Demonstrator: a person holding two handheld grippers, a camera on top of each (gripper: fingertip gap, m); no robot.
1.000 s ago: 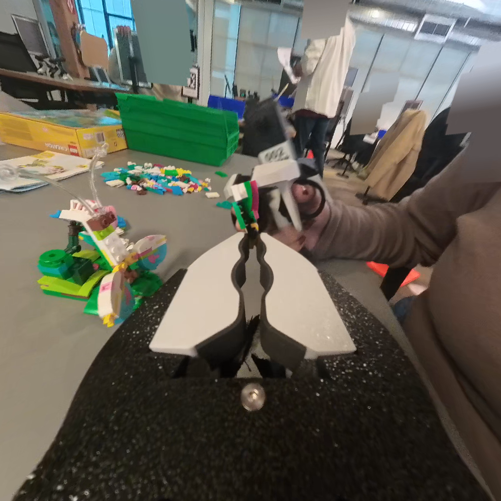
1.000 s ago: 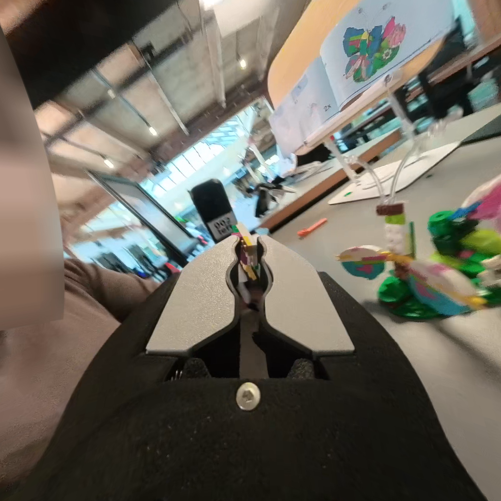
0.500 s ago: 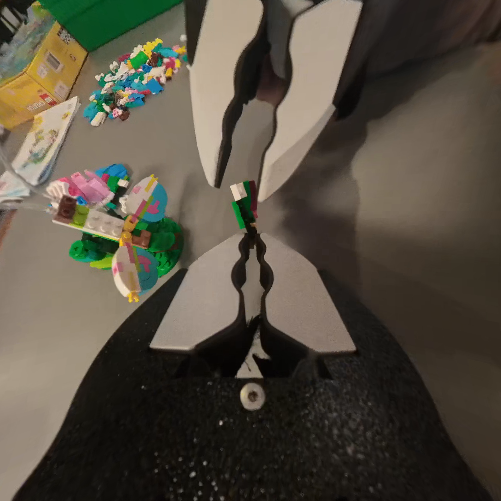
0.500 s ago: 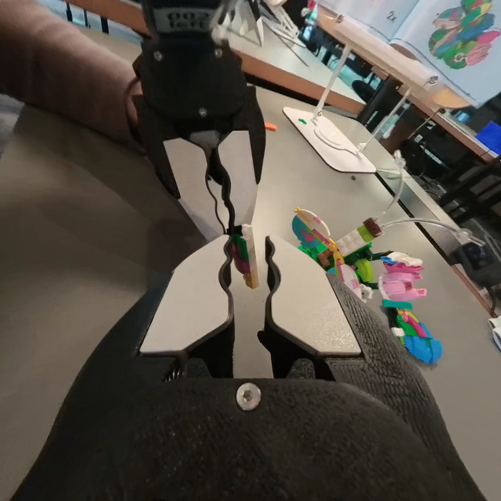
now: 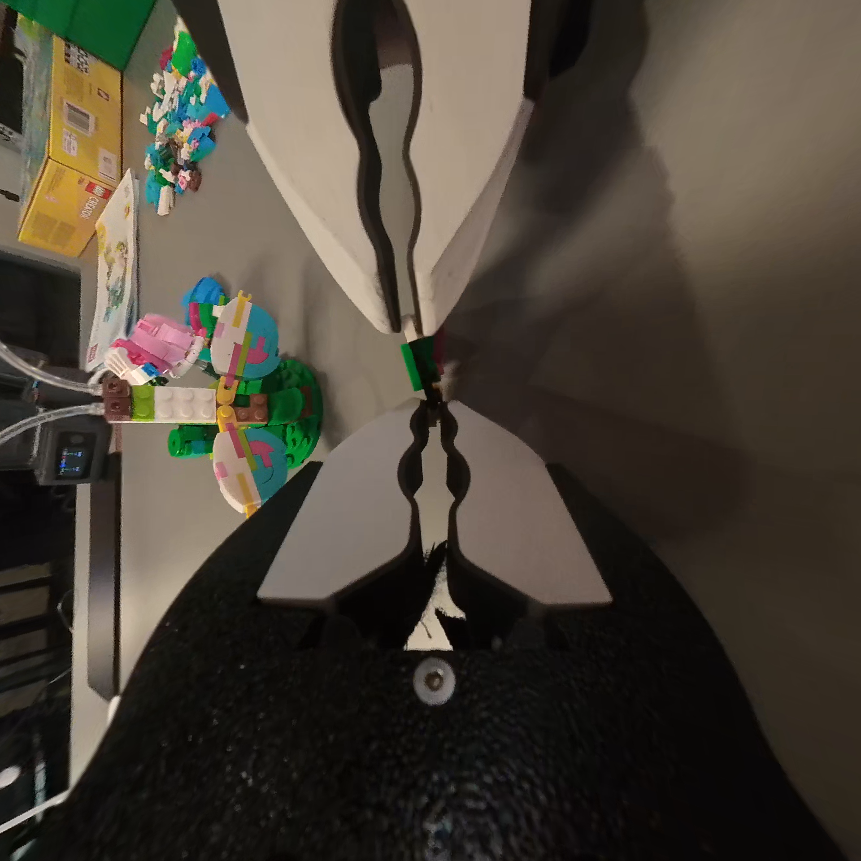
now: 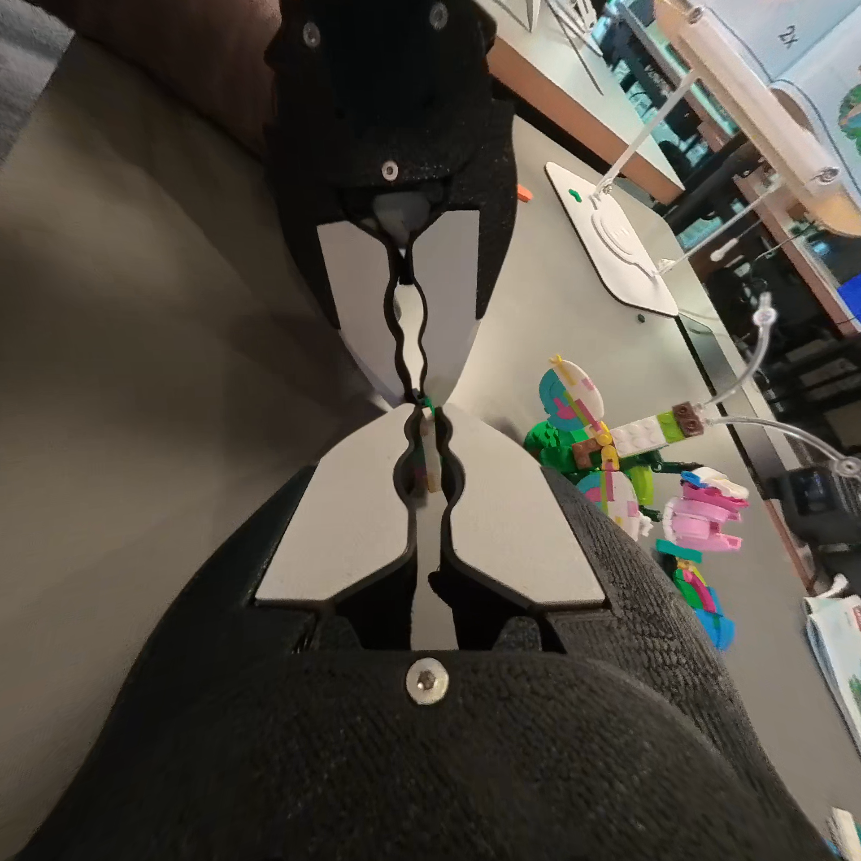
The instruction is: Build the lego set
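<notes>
I see a smooth grey table (image 5: pixel 261 223) filling both views, matte and bare in the shaded right half of the left wrist view. At the upper left of that view sit a yellow cardboard box (image 5: pixel 70 153), a green plastic bin (image 5: pixel 93 23) and a flat paper booklet (image 5: pixel 116 261). In the right wrist view a white flat-based stand (image 6: pixel 610 251) with thin clear rods holds an open instruction book at the upper right.

My left gripper (image 5: pixel 431 410) points up the frame from a rough black speckled body; its smooth pale fingers with wavy black rubber pads are pinched nearly together on the dark lower tip of a small lego piece (image 5: pixel 421 363). My right gripper (image 5: pixel 410 321) comes down from the top of that view, tip to tip with the left one, and its fingers are closed on the white upper end of the same piece. In the right wrist view the piece (image 6: pixel 431 456) is a thin white plate with green and pink edges, gripped edge-on between the pads.

The lego model (image 5: pixel 233 396) stands on the table at middle left of the left wrist view: a round green studded base, two round white and blue wings, and a white, lime and brown brick bar with clear tubes (image 5: pixel 42 396) at its end. A pink blocky flower (image 5: pixel 153 345) sits just beside it. A heap of loose bricks (image 5: pixel 181 126) lies at the upper left.
</notes>
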